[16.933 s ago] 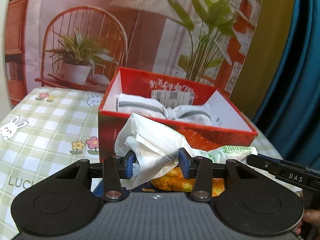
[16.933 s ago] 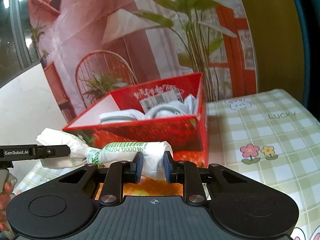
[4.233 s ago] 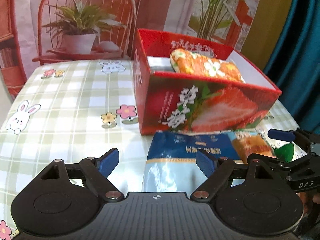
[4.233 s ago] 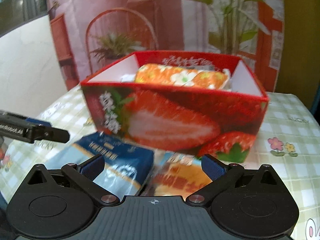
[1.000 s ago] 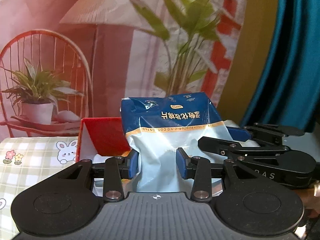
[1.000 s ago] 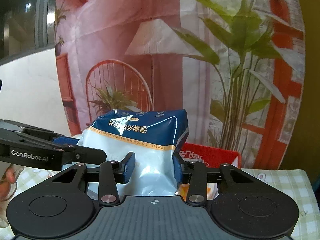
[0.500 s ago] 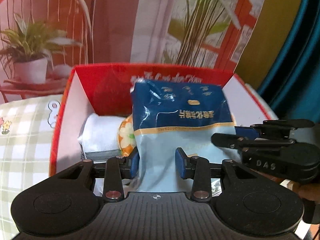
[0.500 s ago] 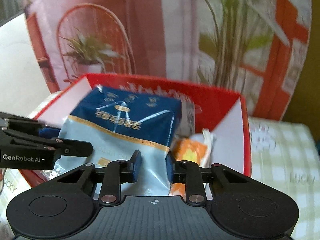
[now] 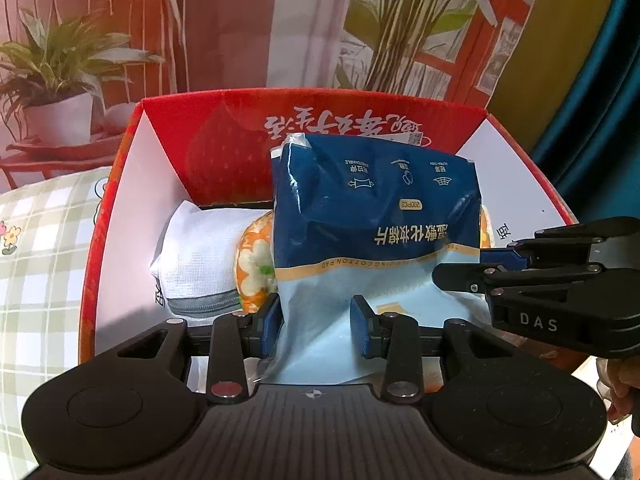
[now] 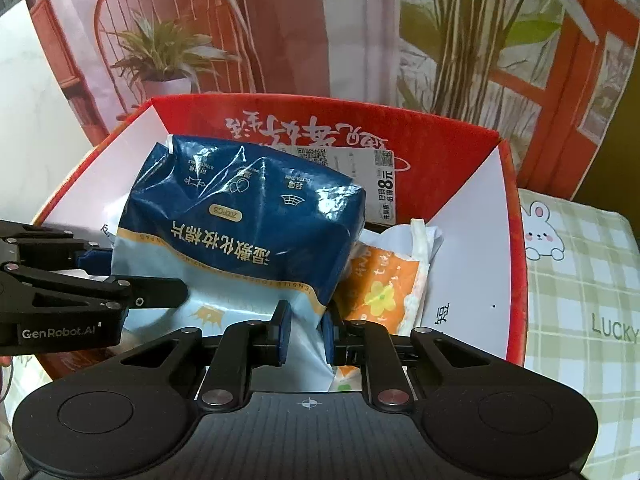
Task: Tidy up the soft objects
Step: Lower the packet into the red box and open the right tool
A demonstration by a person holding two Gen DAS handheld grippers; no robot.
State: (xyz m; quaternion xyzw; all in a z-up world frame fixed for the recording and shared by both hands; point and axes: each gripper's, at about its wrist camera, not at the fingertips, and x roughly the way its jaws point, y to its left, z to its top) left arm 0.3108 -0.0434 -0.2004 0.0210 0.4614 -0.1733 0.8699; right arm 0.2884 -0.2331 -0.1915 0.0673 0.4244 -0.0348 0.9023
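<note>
A blue and pale-blue pack of cotton pads [image 9: 372,220] is held by both grippers inside the red strawberry box [image 9: 224,120]. My left gripper [image 9: 316,326] is shut on the pack's lower edge. My right gripper [image 10: 305,334] is shut on its lower right corner; it shows from the side in the left wrist view [image 9: 496,264]. The pack [image 10: 248,228] lies tilted over an orange flowered pack [image 10: 380,288]. A white and grey pouch [image 9: 196,256] lies at the box's left.
The box [image 10: 516,264] stands on a green checked tablecloth [image 10: 580,288] with rabbits and flowers. A printed backdrop with a chair and plants hangs behind. A teal curtain [image 9: 608,92] hangs at the right.
Both grippers have carried the cotton pad pack from above the box down into it. It now rests over the orange pack, and both grippers stay shut on it.
</note>
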